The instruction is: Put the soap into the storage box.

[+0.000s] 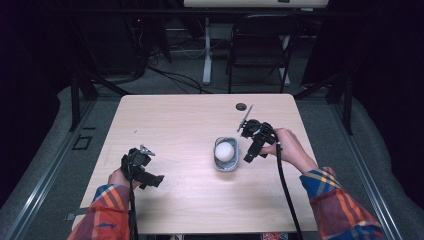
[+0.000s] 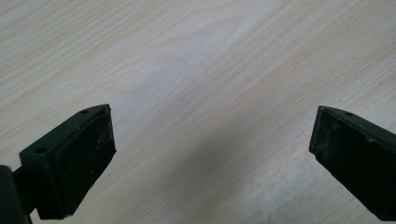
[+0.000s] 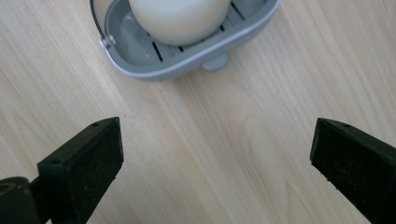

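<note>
A grey slotted dish stands right of the table's middle, with a round white soap lying in it. My right gripper hangs just to the right of the dish, apart from it, jaws wide. In the right gripper view the dish's rim and the soap lie beyond the open gripper, and only bare wood is between its pads. My left gripper sits at the front left, far from the dish. It is open over bare wood.
The light wooden table has a round cable hole near its far edge. A thin grey rod juts up from the right gripper's body. A black folding chair and a white desk leg stand beyond the table.
</note>
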